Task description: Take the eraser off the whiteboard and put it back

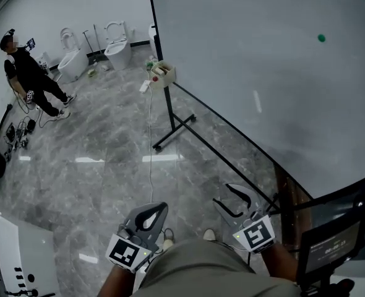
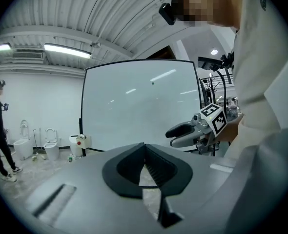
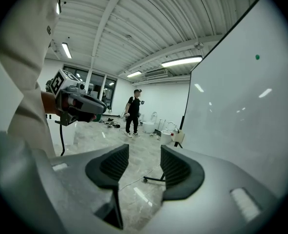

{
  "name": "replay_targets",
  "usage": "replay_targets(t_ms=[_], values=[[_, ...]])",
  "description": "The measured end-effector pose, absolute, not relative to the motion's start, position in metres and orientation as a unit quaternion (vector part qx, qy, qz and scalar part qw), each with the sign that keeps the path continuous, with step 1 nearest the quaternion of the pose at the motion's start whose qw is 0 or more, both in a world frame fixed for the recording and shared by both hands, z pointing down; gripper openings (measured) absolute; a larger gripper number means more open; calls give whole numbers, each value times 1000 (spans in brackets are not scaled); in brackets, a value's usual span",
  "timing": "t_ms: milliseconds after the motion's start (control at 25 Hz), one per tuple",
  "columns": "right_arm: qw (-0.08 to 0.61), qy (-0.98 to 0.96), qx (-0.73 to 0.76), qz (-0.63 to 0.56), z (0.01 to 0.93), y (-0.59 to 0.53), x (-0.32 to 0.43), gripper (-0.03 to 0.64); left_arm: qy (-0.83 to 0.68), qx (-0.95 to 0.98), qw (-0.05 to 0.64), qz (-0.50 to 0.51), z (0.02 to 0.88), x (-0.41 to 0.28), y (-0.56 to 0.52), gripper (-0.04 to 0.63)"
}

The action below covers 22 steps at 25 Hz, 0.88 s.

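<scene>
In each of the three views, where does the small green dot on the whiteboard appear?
Head view: green dot, upper right, on the whiteboard.
Left gripper view: dot near the whiteboard's top centre.
Right gripper view: dot, upper right.
Shared landmark: the standing person in black.

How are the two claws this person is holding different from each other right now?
The left claw is shut, its jaws meeting at the tips; the right claw is open, with floor showing through the gap. In the head view, the right claw sits nearer the whiteboard, while the left claw is further out over the floor. Both are empty, grey with black ribbed pads, and each carries a marker cube.
</scene>
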State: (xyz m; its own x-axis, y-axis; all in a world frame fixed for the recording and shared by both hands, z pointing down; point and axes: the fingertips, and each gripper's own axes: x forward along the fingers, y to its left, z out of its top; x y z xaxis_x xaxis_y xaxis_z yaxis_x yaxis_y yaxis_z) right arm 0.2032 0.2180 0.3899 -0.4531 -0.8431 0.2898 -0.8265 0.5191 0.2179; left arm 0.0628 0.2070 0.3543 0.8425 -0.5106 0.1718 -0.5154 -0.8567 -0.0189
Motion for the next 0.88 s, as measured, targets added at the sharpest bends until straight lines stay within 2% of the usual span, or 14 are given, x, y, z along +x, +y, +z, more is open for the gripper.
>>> replay_targets(t_ms=[320, 880], values=[[175, -853, 491, -25, 389, 236, 98, 204, -272, 958, 32, 83, 373, -44, 226, 8], [176, -838, 516, -22, 383, 259, 19, 199, -232, 969, 36, 79, 381, -112, 239, 8]])
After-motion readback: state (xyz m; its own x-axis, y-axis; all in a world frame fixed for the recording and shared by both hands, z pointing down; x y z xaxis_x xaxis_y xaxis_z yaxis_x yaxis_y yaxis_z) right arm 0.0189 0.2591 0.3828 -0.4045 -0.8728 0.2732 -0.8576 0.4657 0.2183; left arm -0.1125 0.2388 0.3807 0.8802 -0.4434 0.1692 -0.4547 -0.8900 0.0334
